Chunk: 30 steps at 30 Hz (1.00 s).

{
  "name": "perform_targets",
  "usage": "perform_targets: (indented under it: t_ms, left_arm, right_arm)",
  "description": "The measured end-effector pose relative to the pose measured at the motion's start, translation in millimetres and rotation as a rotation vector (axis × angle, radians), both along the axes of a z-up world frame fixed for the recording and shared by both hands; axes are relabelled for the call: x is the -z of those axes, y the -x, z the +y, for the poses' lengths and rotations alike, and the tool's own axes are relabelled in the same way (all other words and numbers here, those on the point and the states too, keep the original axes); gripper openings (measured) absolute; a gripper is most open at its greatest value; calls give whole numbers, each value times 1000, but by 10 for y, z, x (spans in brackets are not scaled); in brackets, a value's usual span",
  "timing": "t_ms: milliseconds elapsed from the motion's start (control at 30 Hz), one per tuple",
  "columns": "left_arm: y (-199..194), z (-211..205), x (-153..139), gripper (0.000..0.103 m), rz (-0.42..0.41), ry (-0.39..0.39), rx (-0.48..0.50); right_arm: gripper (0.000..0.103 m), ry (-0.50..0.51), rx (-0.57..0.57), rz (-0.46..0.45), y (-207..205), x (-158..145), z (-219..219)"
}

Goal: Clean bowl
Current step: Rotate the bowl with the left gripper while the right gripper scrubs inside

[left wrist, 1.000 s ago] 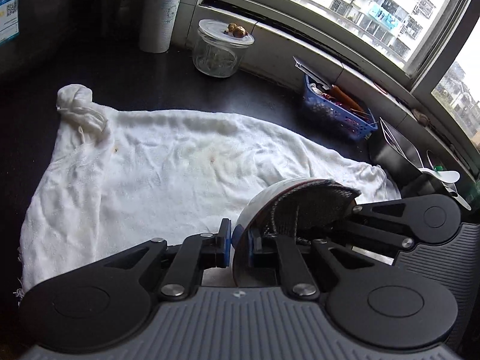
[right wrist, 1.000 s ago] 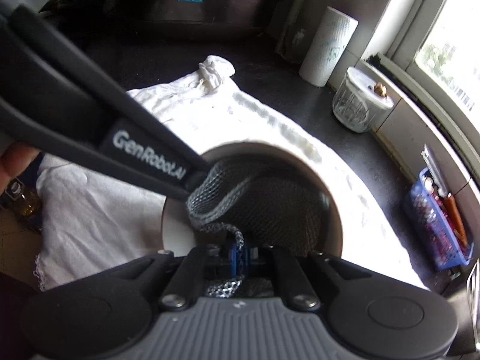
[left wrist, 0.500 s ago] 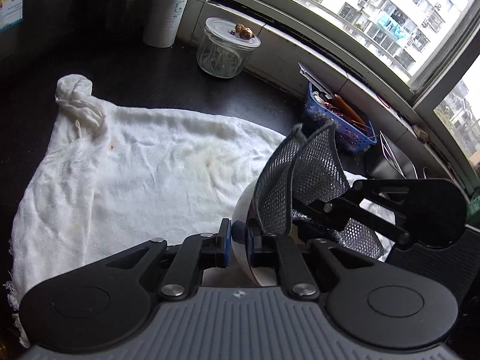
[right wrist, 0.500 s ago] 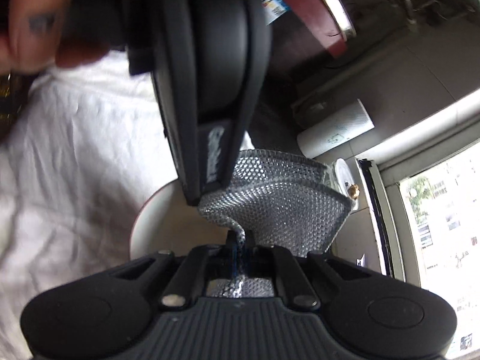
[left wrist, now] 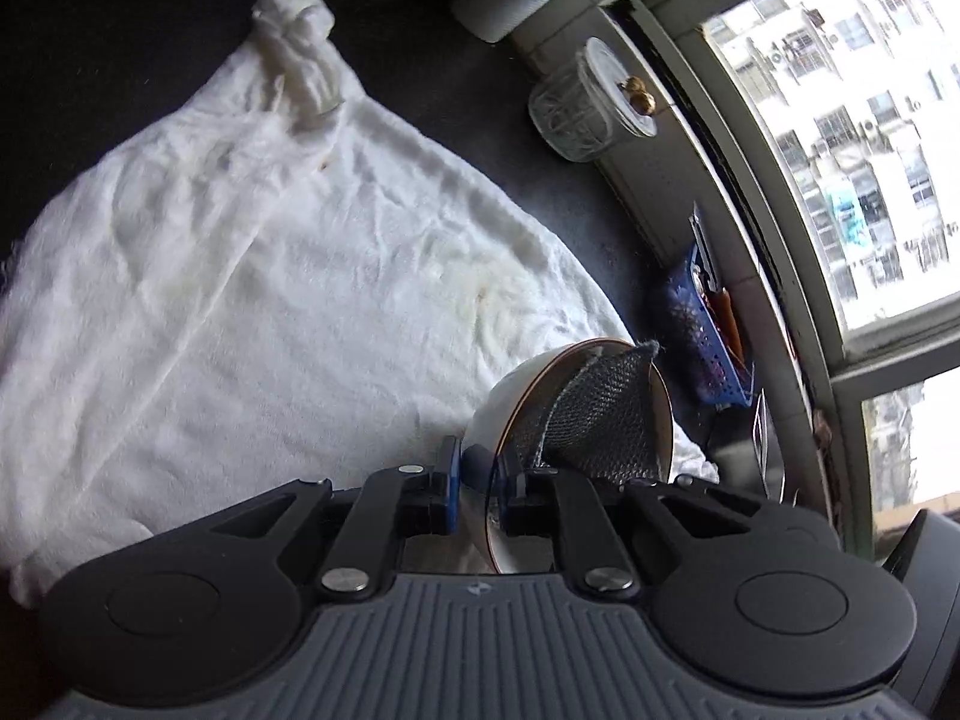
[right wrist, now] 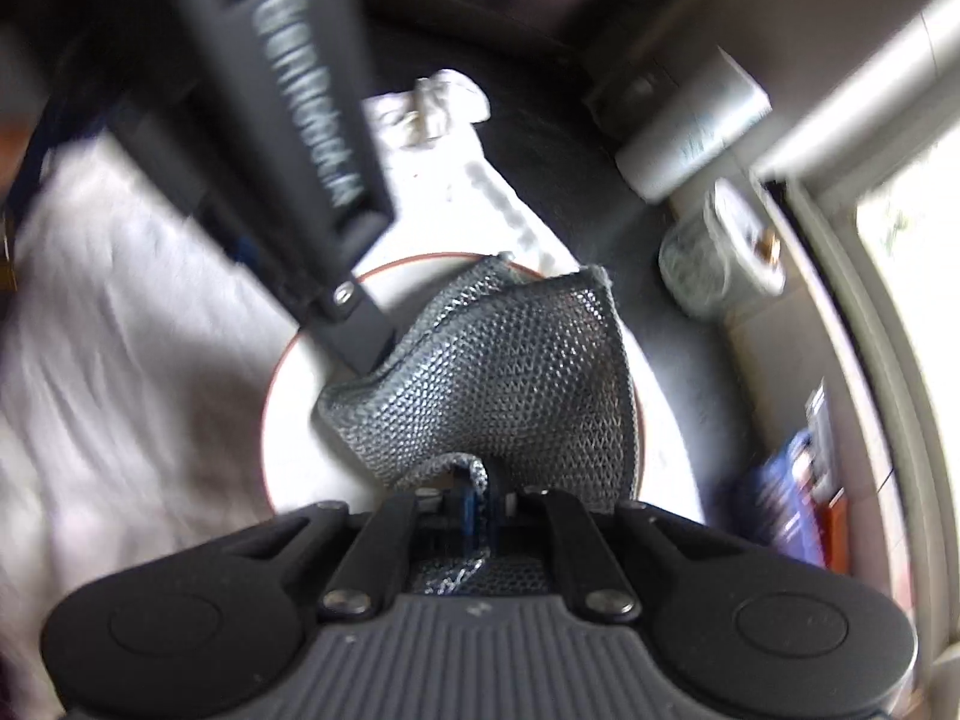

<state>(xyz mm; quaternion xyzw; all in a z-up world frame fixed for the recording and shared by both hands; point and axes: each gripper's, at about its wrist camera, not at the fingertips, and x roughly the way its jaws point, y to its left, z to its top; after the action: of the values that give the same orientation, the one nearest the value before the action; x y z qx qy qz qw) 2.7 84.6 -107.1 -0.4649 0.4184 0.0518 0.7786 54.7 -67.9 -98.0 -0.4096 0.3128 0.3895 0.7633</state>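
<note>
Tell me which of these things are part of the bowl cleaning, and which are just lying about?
In use: bowl, gripped at its rim by the left gripper; mesh scrubber, held by the right gripper.

Lying about: towel, glass jar, blue basket, paper roll.

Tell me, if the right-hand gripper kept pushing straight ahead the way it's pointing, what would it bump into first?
Probably the inside of the bowl. The right gripper is shut on the mesh scrubbing cloth, which fills the bowl's mouth directly ahead, so the cloth would press against the bowl wall first. Depth is hard to judge here.
</note>
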Motion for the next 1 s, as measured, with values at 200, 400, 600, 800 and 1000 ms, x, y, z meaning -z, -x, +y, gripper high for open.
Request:
perform_targets:
  t_ms: [200,400,600,800,1000]
  left_arm:
    - [143,78,204,13,82,182,-107]
    - [18,-88,-27,25,125,-146,68]
    - [-177,-486,-481,30,-29,-678,397]
    - [-297,-477,-536,10,-86,-692,541]
    - [-231,-241,-483,9,-101,-418,401]
  right_arm:
    - [5,-141,128,256,-60,-74,-33]
    - [5,-117,59,215,144,-18,8]
    - [5,-62,-53,107,243,85,117]
    - [5,-34,-97,44,323,81,93]
    - [5,-22,-126,-182,412,-114,-33]
